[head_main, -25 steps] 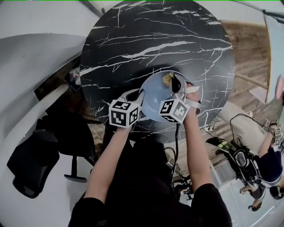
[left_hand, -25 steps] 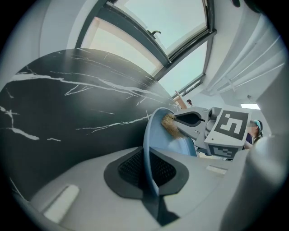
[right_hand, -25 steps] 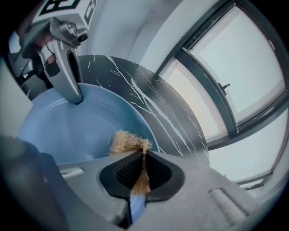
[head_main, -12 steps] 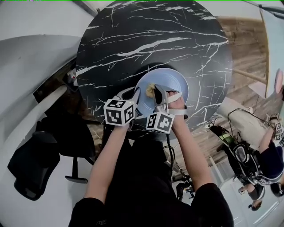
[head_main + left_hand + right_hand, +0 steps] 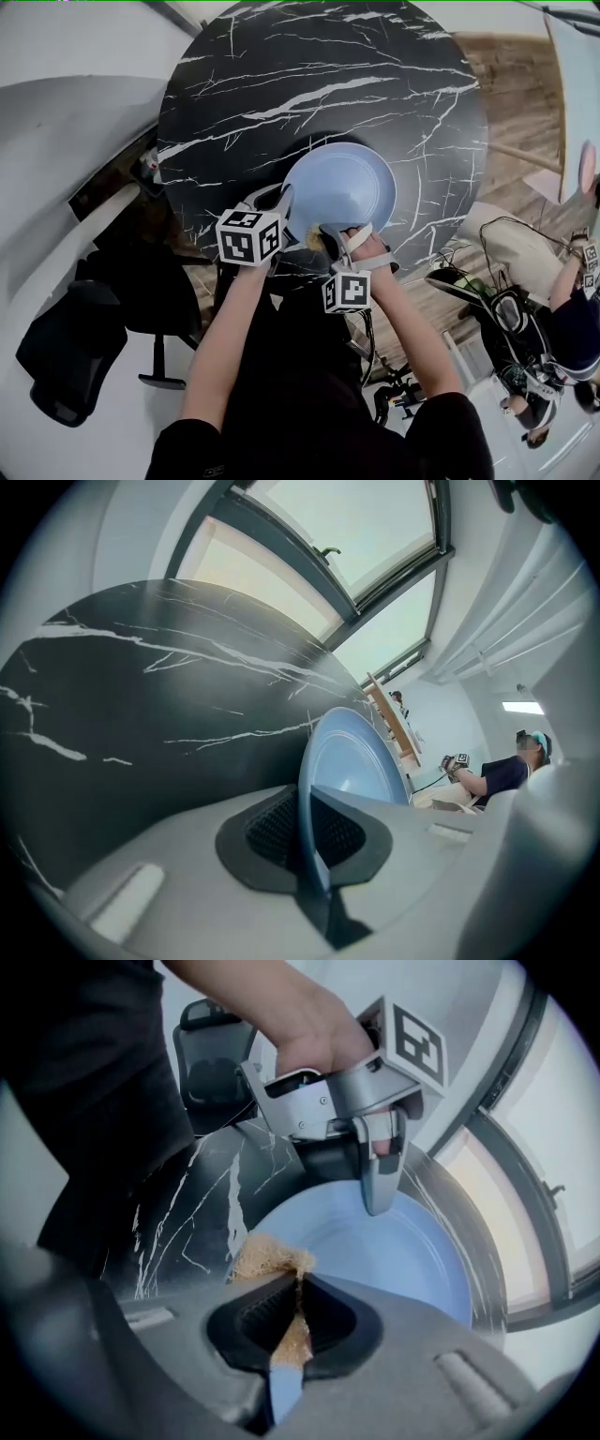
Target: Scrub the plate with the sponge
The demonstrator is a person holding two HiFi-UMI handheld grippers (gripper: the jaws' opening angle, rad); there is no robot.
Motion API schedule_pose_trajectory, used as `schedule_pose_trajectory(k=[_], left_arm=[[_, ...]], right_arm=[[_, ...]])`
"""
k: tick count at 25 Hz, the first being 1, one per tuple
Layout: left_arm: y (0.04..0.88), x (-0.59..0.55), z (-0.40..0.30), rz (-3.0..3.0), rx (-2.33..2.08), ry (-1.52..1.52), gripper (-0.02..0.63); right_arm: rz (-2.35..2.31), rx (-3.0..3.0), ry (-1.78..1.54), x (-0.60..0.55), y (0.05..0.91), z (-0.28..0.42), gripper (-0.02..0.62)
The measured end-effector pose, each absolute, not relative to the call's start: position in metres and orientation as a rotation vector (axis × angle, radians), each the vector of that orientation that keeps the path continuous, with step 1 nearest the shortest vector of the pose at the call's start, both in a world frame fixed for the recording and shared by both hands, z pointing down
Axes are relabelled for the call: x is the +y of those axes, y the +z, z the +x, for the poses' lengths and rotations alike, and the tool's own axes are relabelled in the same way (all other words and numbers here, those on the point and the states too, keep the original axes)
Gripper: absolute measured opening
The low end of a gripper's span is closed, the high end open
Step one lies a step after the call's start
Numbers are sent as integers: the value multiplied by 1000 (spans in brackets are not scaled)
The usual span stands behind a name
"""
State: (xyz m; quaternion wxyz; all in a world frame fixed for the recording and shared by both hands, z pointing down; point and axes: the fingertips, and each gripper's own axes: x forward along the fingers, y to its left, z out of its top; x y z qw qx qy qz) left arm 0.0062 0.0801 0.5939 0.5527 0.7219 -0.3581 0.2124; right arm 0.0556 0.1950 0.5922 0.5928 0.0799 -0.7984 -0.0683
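A light blue plate (image 5: pixel 347 187) sits near the front edge of the round black marble table (image 5: pixel 309 75). My left gripper (image 5: pixel 285 204) is shut on the plate's left rim; in the left gripper view the plate (image 5: pixel 354 761) runs edge-on between the jaws of the left gripper (image 5: pixel 307 834). My right gripper (image 5: pixel 328 240) is shut on a tan sponge (image 5: pixel 316 241) at the plate's near rim. In the right gripper view the sponge (image 5: pixel 272 1260) sticks out from the right gripper (image 5: pixel 295 1312) and rests on the plate (image 5: pixel 394 1251), with the left gripper (image 5: pixel 379 1185) clamped on the far rim.
The table's front edge lies right under both grippers. A black office chair (image 5: pixel 66 347) stands at the lower left. On the wooden floor at the right are gear with cables (image 5: pixel 497 314) and another person (image 5: pixel 572 328).
My right gripper has dragged the sponge from the plate's far rim across it to the near rim, toward me. The left gripper has kept its hold on the rim.
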Motion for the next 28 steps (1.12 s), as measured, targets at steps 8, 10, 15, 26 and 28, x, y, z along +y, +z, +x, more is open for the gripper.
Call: schedule_pose_trajectory(k=[8, 10, 15, 26, 28], left_arm=[[594, 81, 7, 1743, -806, 529, 18], [594, 82, 7, 1745, -806, 532, 18], [594, 81, 7, 1743, -807, 531, 18], [594, 81, 7, 1724, -820, 510, 18], [594, 81, 7, 1717, -827, 502, 17]], right_arm=[[276, -1906, -110, 159, 592, 70, 17], [312, -1900, -120, 140, 592, 73, 17], [432, -1869, -100, 86, 593, 80, 17], [732, -1673, -136, 18, 591, 120, 17], [763, -1664, -122, 20, 590, 125, 17]])
